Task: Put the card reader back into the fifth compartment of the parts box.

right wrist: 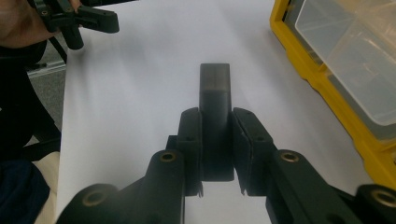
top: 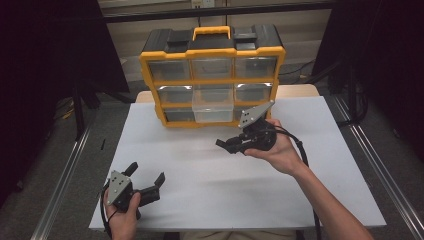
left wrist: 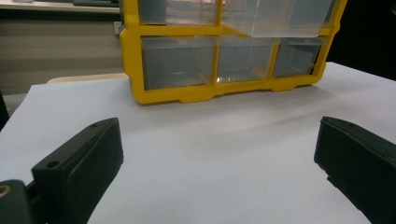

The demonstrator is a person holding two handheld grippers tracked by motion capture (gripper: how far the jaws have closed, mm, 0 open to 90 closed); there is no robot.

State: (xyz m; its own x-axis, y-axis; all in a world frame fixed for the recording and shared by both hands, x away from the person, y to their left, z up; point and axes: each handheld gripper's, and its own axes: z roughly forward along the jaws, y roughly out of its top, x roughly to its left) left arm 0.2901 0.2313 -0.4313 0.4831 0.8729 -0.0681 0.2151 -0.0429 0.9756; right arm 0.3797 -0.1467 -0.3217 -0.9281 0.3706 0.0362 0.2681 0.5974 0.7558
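Left gripper [top: 149, 182]: held low at the near left corner of the table, jaws spread wide with nothing between them (in the left gripper view the two black jaws stand far apart at either edge, bare white tabletop between).

Left hand [top: 122, 215]: wraps the gripper body from below, at the table's near edge.

Table [top: 200, 165]: white top, bare between the two grippers.

Dark block [right wrist: 215, 112]: a dark rectangular piece, clamped between the jaws of the right gripper; in the right gripper view it sticks out past the jaw tips over the white tabletop, its far end free. What it is exactly cannot be told.

Right gripper [top: 231, 145]: right of centre, held above the table just in front of the organiser, jaws pointing to the left and clenched on the dark block.

Right hand [top: 277, 150]: grips the gripper body from the right side, forearm coming in from the bottom right.

Organiser [top: 212, 52]: yellow-framed box with a black top and a yellow handle, standing upright at the far edge of the table, three rows of three clear drawers.

Middle drawer [top: 213, 107]: clear, centre column, pulled out forward of the frame (the others sit flush); it is just beside the right gripper in the right gripper view.
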